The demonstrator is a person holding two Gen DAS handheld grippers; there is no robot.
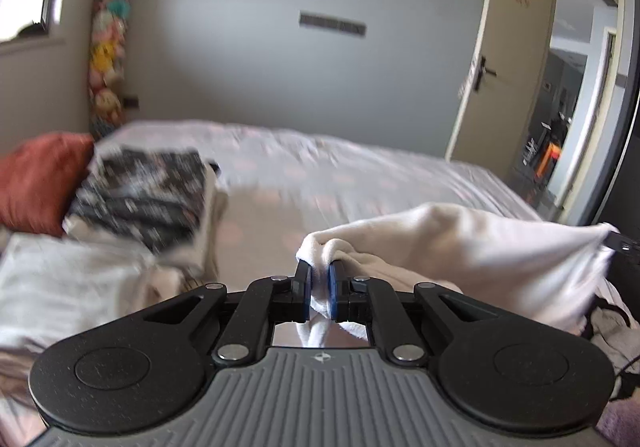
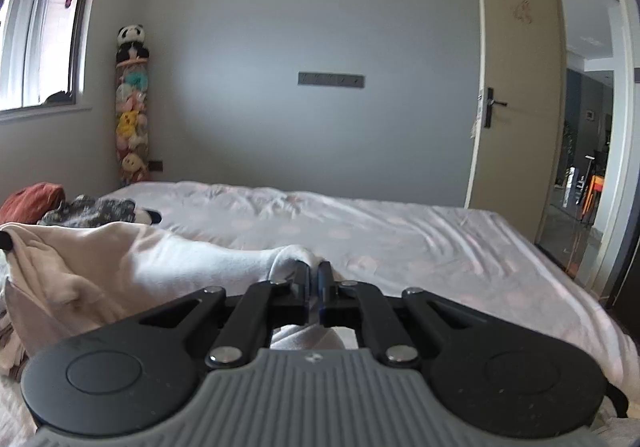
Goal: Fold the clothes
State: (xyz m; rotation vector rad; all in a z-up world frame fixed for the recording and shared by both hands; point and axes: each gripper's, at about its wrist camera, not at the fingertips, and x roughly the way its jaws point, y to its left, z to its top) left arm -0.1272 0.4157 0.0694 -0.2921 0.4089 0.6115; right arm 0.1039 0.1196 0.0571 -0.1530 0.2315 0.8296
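Both hand-held grippers are clamped on the white garment (image 1: 460, 247): left one (image 1: 320, 287) pinching one end, right one (image 2: 314, 283) the other. It hangs stretched between them above the bed (image 2: 400, 239) (long axis running gripper to gripper).

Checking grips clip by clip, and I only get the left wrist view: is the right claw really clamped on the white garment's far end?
Observer: Yes. In the right wrist view the right claw is shut tight on a bunched fold of the white garment.
Operator: Any cloth pulled through past the grip?
Observer: Yes, more white cloth bulges in the gap of the claw's linkage, near the camera.
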